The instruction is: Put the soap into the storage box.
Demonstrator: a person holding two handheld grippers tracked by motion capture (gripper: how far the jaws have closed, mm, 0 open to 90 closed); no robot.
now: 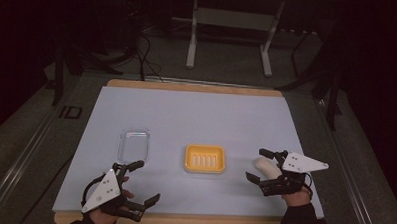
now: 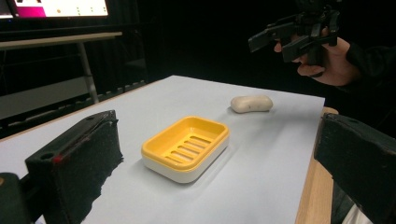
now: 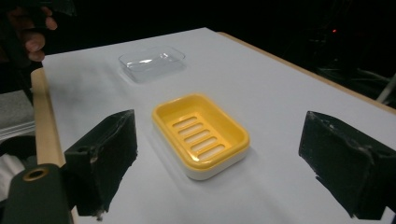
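Observation:
A yellow soap dish [image 1: 205, 159] with a slotted floor and white base sits in the middle of the white sheet, empty. It lies ahead of both pairs of jaws in the gripper views [image 2: 187, 147] [image 3: 201, 135]. A white bar of soap [image 1: 267, 167] lies on the sheet to its right [image 2: 251, 103]. My right gripper [image 1: 257, 165] is open and held above the table just over the soap, not touching it [image 2: 271, 44]. My left gripper [image 1: 145, 182] is open near the front left edge, with nothing between its jaws.
A clear plastic lid [image 1: 134, 144] [image 3: 152, 63] lies left of the dish. The white sheet [image 1: 196, 117] covers a wooden table whose edge [image 1: 182, 221] shows at the front. A table frame [image 1: 229, 23] and cables [image 1: 143, 55] stand beyond.

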